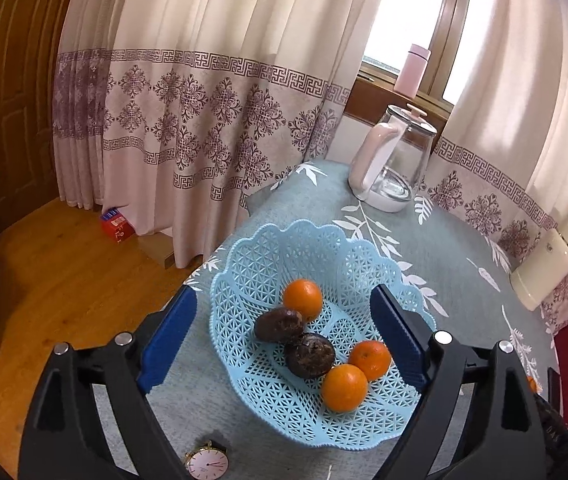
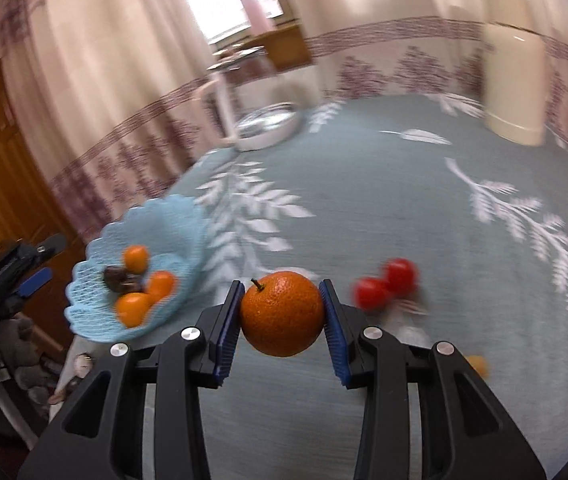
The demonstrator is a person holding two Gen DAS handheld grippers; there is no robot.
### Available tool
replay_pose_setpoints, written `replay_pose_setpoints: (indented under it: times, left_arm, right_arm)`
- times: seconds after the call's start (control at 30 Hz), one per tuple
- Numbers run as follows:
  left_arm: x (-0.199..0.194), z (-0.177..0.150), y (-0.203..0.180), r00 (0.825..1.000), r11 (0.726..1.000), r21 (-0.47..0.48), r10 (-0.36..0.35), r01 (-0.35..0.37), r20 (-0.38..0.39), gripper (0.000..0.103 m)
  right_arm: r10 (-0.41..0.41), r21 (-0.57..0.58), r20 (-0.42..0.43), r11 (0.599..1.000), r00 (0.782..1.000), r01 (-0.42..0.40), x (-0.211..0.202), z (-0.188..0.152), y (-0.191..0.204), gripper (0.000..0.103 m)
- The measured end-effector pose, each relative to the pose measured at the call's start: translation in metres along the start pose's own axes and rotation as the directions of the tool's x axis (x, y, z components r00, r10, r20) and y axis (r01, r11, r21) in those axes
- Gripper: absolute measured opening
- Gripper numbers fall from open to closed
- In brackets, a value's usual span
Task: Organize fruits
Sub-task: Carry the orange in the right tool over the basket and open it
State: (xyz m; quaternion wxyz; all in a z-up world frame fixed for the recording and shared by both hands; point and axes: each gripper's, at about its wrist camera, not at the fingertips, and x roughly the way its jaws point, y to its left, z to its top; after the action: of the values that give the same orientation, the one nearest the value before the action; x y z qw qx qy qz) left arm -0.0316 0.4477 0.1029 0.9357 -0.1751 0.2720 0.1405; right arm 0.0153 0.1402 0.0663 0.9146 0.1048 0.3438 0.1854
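right jaws clench an orange [image 2: 281,314], left jaws gape over blue basket [image 1: 267,248] holding three oranges, two dark fruits.

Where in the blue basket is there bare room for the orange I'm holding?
The right gripper holds the orange. In the blue basket, the far lattice behind the rear orange is bare, as is the near left floor. The middle and near right are crowded: two dark fruits and two oranges.
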Motion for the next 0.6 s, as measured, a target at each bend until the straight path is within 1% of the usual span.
replay_pose_setpoints:
  times: [0.13, 0.27, 0.37, 0.5, 0.6]
  left_arm:
    - [-0.003, 0.003, 0.003, 1.000, 1.000, -0.015, -0.005, 0.005, 0.008, 0.090]
    - [-0.009, 0.006, 0.007, 0.999, 1.000, -0.020, 0.022, -0.021, 0.033, 0.090]
    - [-0.012, 0.007, 0.010, 0.999, 0.999, -0.030, 0.013, -0.012, 0.038, 0.090]
    - [-0.016, 0.010, 0.013, 0.998, 0.999, -0.032, 0.029, -0.028, 0.053, 0.090]
    - [-0.018, 0.012, 0.018, 0.998, 0.998, -0.050, 0.029, -0.027, 0.058, 0.090]
  right_arm:
    - [0.071, -0.056, -0.015, 0.996, 0.997, -0.072, 0.010, 0.004, 0.042, 0.039]
    - [0.126, -0.100, -0.034, 0.987, 0.991, -0.129, 0.020, 0.005, 0.079, 0.039]
    - [0.154, -0.134, -0.050, 0.978, 0.987, -0.159, 0.028, 0.003, 0.102, 0.039]
    - [0.184, -0.162, -0.072, 0.968, 0.980, -0.193, 0.039, 0.003, 0.129, 0.039]
    - [0.199, -0.180, -0.087, 0.961, 0.976, -0.212, 0.047, 0.003, 0.144, 0.039]
